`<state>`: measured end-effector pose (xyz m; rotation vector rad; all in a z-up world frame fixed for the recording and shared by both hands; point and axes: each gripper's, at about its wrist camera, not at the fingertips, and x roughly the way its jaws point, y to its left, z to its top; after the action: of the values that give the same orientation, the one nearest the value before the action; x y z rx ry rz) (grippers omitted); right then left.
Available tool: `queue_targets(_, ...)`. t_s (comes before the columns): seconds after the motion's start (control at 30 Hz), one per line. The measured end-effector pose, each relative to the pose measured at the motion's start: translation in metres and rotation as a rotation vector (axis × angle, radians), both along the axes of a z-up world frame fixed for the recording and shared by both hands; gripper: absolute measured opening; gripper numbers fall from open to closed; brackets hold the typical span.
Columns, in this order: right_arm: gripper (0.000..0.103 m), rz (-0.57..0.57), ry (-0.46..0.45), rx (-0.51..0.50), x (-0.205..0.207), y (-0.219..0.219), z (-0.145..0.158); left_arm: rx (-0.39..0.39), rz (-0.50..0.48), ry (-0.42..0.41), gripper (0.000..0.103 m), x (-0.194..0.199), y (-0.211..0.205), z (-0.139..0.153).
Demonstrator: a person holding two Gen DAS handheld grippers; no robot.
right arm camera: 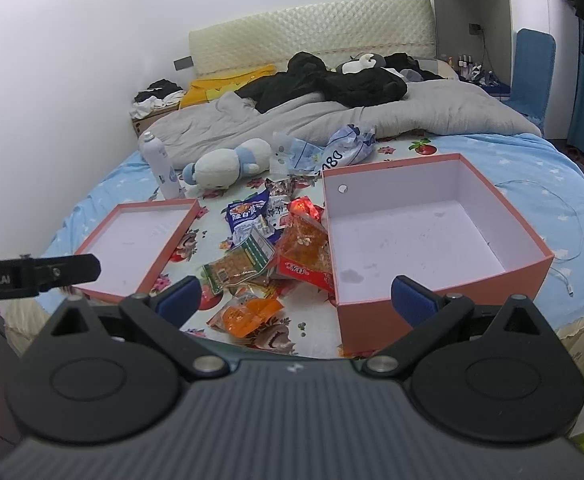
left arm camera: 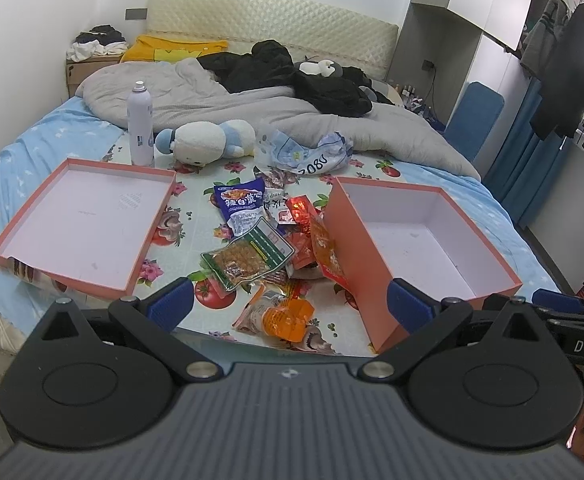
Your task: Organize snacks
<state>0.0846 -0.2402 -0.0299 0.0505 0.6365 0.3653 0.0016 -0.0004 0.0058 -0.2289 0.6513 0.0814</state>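
The left gripper fills the bottom of its own view, held level and pointing forward over the near edge of a flowered cloth spread on the bed. Its jaws stand wide apart with nothing between them; the blue pads flank the near end of the snack pile. In the right wrist view, part of the left tool shows as a black bar at the left edge, with a bit of a hand below it.

The right gripper sits likewise low in its frame, level and aimed forward, its jaws also spread wide and empty. Its right pad overlaps the near wall of the deep box in the picture; whether it touches cannot be told.

The snacks lie heaped in the centre of both frames, between the two pink containers. A blue packet lies at the far end, a clear packet with a green border in the middle, and an orange packet nearest the camera. Red and orange packets lean against the left wall of the deep pink box, which is at centre right, open and holding nothing. The shallow pink lid lies upturned at centre left.

Beyond the pile, in the upper middle, lie a plush toy, a white spray can standing upright and a crumpled plastic bag.
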Motion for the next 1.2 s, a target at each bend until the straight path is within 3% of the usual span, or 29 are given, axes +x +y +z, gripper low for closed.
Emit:
queue_targets(0.7, 0.103, 0.017, -0.004, 0.004, -0.009, 0.001, -0.008, 0.001, 0.007, 0.015, 0.103, 0.001, 0.004, -0.012)
queue_targets(1.2, 0.103, 0.033, -0.041, 0.012, -0.026, 0.005, -0.019, -0.007, -0.040, 0.052, 0.103, 0.003, -0.005, -0.033)
